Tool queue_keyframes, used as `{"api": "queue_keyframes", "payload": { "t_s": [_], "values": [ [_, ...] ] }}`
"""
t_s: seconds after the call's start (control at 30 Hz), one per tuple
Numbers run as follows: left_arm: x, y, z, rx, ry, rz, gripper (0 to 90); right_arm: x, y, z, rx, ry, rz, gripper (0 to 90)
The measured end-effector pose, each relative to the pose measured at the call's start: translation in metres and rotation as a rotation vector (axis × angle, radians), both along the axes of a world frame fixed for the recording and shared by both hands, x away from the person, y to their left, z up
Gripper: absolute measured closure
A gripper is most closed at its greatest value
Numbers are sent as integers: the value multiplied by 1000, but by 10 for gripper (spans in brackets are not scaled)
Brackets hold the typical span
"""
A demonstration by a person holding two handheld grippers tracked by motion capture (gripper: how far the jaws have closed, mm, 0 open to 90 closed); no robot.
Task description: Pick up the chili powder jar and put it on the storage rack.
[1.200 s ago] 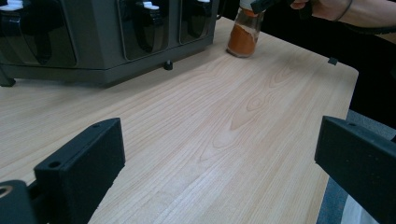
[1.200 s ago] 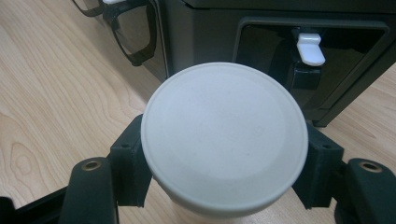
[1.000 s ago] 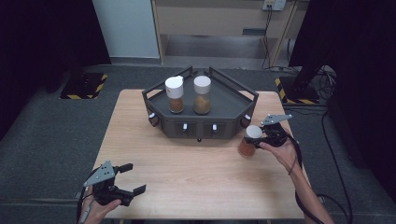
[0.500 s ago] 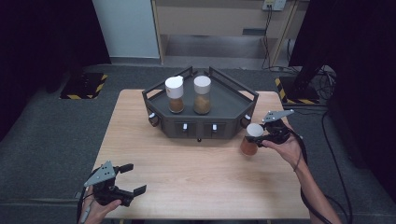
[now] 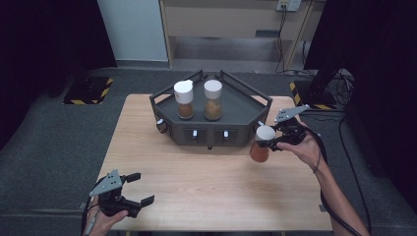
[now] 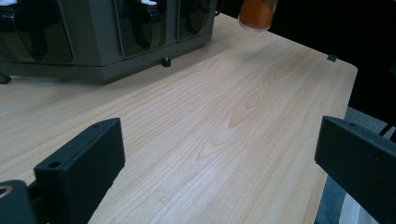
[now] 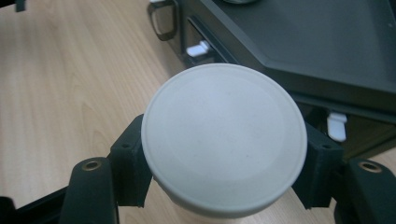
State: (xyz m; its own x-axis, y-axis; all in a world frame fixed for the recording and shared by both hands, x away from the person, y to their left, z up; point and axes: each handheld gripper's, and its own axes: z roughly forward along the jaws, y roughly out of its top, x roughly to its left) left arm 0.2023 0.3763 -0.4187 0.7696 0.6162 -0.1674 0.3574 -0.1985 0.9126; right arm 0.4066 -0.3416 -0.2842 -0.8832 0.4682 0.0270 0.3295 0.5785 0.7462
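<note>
Our right gripper (image 5: 269, 143), clamped on the white-capped orange spice jar (image 5: 261, 144), has lifted it nearer the dark grey tray (image 5: 255, 110); our left gripper (image 5: 139, 189) gapes idle.

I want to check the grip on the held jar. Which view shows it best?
The right gripper view: the jar's white lid sits between both jaws. The high view shows the whole jar small in the right gripper; the left gripper view catches its orange bottom.

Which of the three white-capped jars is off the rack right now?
The orange-filled jar clamped in the right hand-held gripper; the other two jars stand on the rack.
</note>
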Motion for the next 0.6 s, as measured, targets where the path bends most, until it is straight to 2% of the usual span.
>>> {"api": "queue_keyframes", "payload": {
  "t_s": [0.3,0.5,0.6],
  "values": [
    [0,0,0,-2,0,0,4,5,10,22,11,1,66,345],
    [0,0,0,0,0,-2,4,8,17,37,11,0,71,346],
    [0,0,0,-3,1,-1,4,12,17,46,27,5,67,346]
  ]
}}
